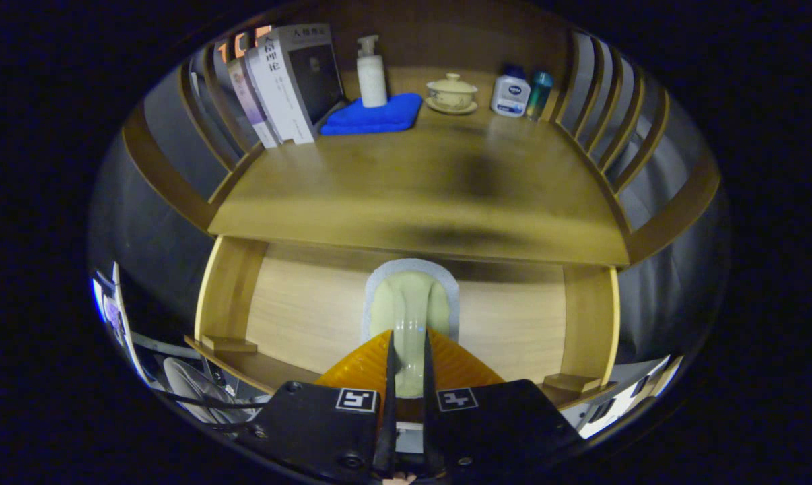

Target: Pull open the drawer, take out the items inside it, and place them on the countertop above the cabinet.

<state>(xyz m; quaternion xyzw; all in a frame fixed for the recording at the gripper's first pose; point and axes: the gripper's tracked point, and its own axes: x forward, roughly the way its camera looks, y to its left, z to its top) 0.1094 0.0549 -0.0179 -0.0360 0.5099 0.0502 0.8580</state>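
On the left, slatted wooden rails (197, 114) fence the side of the table (406, 195), and a row of books (281, 87) leans against them at the far left corner. Beside the books lies a folded blue cloth (376, 114) with a white pump bottle (371, 74) standing on its back edge. Further right sit a lidded cup on a saucer (452, 93), then a small white bottle (510, 93) and a teal bottle (539, 93) touching it, close to the right rails (615, 114). The whole middle and front of the table is bare wood up to its front edge.

Below that edge the drawer (298, 316) stands pulled open, its side walls rising left and right. The gripper (407, 364) hangs over the drawer's middle, its fingers (390, 377) clenched on the upright handle of a scrubbing brush (409, 303), pale green with a grey rim, which lies just ahead of them and reaches toward the table's front edge. An orange ridged part (456, 367) shows on either side of the fingers. The drawer floor is open on both sides of the brush.
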